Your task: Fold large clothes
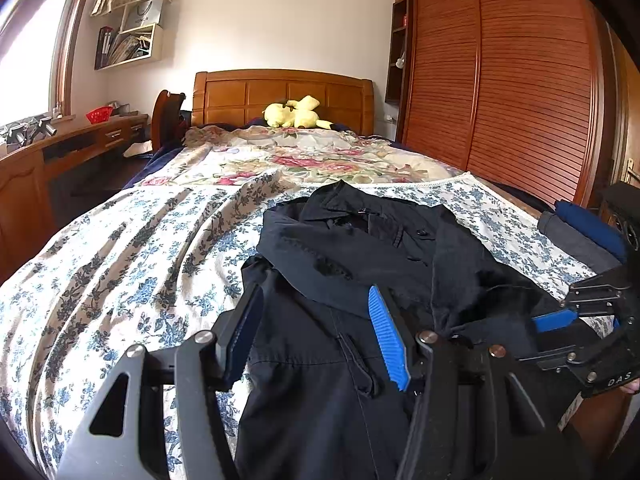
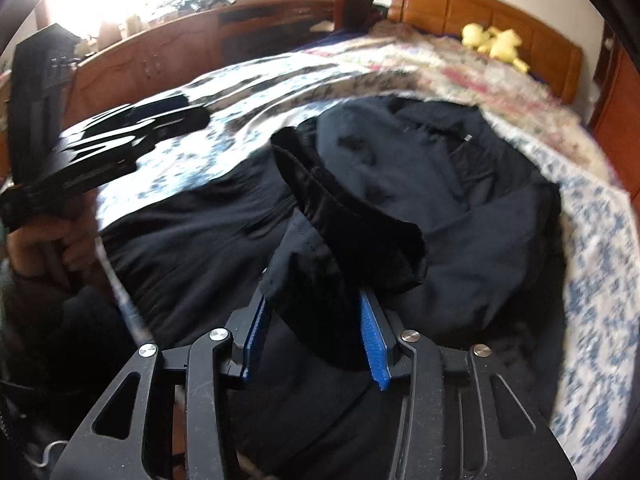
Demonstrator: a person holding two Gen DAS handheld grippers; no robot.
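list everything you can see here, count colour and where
coat: one, dark navy, spread on the near part of the bed
sheet: one, white with blue flowers, under the coat
quilt: one, cream with pink flowers, further up the bed
plush toys: yellow, count unclear, by the headboard
folded clothes: blue and grey, at the bed's right edge
basket: one, red, on the desk
wardrobe: one, brown, right of the bed
left gripper: open over the coat
right gripper: open, coat fabric between its pads

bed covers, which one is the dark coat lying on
The blue-flowered sheet at the near end; the dark coat rests on it. The pink-rose quilt lies farther, toward the headboard.
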